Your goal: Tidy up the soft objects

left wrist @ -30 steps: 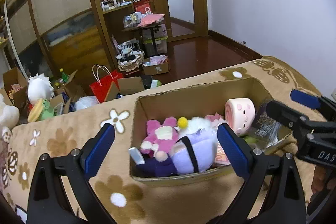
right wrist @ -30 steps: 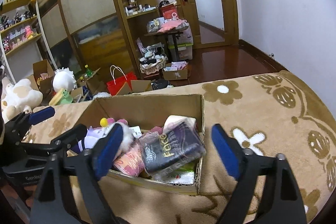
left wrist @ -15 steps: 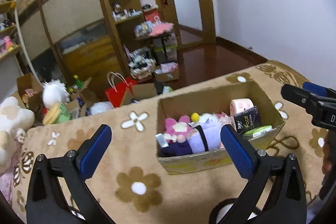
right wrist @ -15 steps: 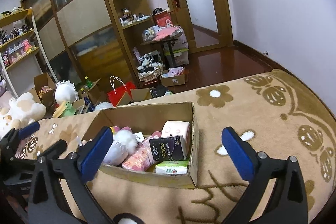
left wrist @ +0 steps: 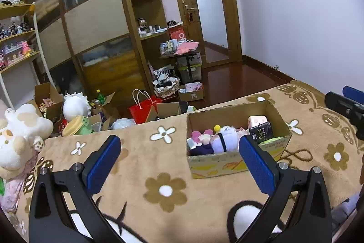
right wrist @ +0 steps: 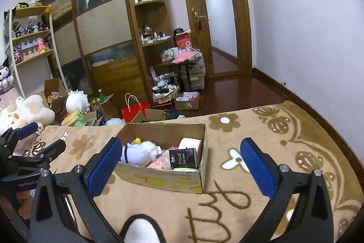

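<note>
A cardboard box (left wrist: 232, 162) stands on the tan flowered blanket (left wrist: 159, 188). It holds a purple-and-white plush (left wrist: 224, 140), a pink plush (left wrist: 200, 137), a pink roll (left wrist: 256, 121) and a black tissue pack (left wrist: 261, 134). My left gripper (left wrist: 179, 165) is open and empty, held back from the box's front left. In the right wrist view the box (right wrist: 168, 179) lies ahead with the plush (right wrist: 141, 152) and tissue pack (right wrist: 183, 158) inside. My right gripper (right wrist: 182, 171) is open and empty. The left gripper (right wrist: 31, 142) shows at the left edge.
A big white plush (left wrist: 18, 140) lies at the blanket's left end. Beyond the bed the floor holds a red bag (left wrist: 142, 108), open cartons (left wrist: 47, 97) and a basket (left wrist: 165, 85). The right gripper (left wrist: 345, 104) shows at the right edge.
Both grippers have pulled up and back from the box, which now looks smaller and farther. Both stayed open and empty.
</note>
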Motion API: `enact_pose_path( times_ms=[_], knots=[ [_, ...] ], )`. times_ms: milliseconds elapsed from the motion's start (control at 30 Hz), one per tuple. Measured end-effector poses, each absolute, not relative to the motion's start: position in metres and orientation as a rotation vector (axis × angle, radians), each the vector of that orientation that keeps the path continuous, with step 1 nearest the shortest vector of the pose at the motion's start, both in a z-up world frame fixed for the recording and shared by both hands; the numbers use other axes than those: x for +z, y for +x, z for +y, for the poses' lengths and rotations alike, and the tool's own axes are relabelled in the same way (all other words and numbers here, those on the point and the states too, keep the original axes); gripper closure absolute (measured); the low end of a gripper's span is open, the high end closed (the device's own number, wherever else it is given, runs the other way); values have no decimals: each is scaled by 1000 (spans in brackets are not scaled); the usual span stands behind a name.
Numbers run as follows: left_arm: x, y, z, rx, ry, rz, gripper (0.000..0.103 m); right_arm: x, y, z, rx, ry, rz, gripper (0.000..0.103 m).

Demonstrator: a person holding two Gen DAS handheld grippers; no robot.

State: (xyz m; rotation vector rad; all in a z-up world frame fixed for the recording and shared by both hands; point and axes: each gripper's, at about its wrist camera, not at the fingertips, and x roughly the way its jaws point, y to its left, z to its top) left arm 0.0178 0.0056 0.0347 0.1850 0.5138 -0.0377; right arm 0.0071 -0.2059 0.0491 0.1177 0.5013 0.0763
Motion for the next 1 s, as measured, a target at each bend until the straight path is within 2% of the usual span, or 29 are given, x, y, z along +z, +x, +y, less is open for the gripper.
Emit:
enact_pose_path(
  times_ms=[267,467,1000],
  knots=[
    [53,-21,15,-22,165,457,1,59,-42,-204,69,65,465,0],
    [45,-40,19,-12,183,454,1,59,-67,-205,68,44,467,0],
    [21,-35,12,-41,192,475,1,46,-69,-214,46,61,488,0]
  ],
)
